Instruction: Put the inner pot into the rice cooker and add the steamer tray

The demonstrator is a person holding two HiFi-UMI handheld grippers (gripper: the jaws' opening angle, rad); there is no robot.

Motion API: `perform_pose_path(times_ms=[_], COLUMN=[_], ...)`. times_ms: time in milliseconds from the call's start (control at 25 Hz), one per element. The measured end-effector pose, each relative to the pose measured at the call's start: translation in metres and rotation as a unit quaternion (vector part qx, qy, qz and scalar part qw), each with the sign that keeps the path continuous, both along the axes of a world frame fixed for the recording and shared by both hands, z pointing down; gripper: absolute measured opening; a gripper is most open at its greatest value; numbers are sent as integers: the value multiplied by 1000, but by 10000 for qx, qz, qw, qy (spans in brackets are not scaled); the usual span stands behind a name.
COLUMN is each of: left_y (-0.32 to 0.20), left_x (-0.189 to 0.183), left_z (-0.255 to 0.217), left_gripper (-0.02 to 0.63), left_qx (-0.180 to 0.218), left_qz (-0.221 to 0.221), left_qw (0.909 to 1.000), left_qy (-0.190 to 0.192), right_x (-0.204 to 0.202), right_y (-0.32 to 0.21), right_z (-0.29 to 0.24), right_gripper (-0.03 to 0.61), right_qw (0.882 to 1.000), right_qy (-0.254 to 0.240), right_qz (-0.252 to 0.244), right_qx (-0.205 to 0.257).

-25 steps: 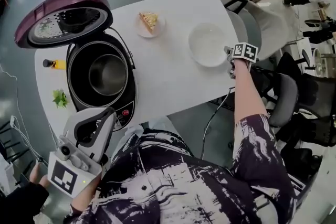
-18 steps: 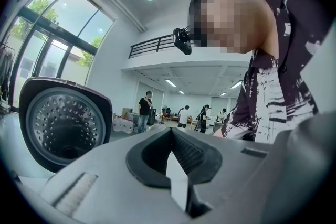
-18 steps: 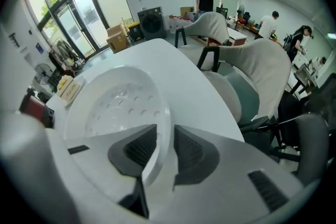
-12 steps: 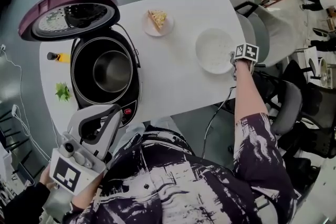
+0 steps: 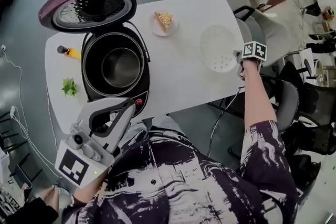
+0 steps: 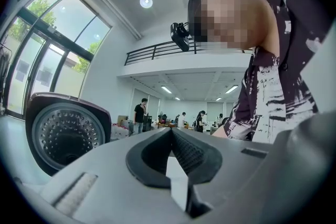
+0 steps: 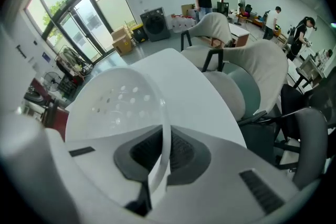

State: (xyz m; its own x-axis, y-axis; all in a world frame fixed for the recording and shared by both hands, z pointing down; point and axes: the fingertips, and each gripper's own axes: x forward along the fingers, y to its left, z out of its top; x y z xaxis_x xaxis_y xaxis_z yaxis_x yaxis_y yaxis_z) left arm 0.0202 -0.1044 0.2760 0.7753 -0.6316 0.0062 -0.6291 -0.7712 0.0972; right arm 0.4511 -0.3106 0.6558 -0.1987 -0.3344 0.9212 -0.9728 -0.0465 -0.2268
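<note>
Tray (image 5: 218, 47) lifted, R arm (image 5: 257, 102) outstretched, fingers (image 7: 181, 147) pinching

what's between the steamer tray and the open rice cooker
Nothing visible: bare table lies between the steamer tray, held by the right gripper, and the open rice cooker. The small plate sits off that line.

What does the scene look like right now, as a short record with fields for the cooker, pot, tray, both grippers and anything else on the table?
rice cooker: on the white table, lid swung open
inner pot: already seated in the cooker
steamer tray: white, perforated, at the table's right end, not yet in the cooker
right gripper: shut on the tray's rim
left gripper: jaws together, empty, near the person's body
other items: plate with a food slice, green leafy piece, small yellow object
</note>
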Motion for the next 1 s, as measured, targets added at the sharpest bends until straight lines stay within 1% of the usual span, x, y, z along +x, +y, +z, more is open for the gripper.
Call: perform_pose_path(times_ms=[120,240,400,560,680,800,880,1000], left_y=[14,29,53,72,83,97,105,110], left_x=[-5,-14,-34,-57,-80,-116,-135,-152], left_z=[-8,-16,-20,-20,-23,-22,-18,-15], left_gripper=[5,5,5,5,5,5,5,5], left_qx=[159,234,215,221,242,316,341,358], left_qz=[156,309,442,486,423,306,200,26], left_qw=[9997,9989,9977,9965,9963,9964,9965,9964], left_qy=[120,272,462,636,708,722,733,762], right_x=[-35,-88,-191,-294,-367,-432,-459,-478], right_y=[3,4,5,18,31,44,52,55], right_z=[-42,-87,-145,-182,-190,-178,-165,-147], right_gripper=[0,0,0,0,0,0,2,2], right_qw=[9990,9950,9829,9650,9524,9458,9435,9411], right_qy=[-94,-277,-777,-1020,-1090,-973,-819,-590], right_qz=[-406,-885,-1529,-2280,-2731,-3017,-3152,-3289], right_qx=[174,366,676,801,804,700,619,511])
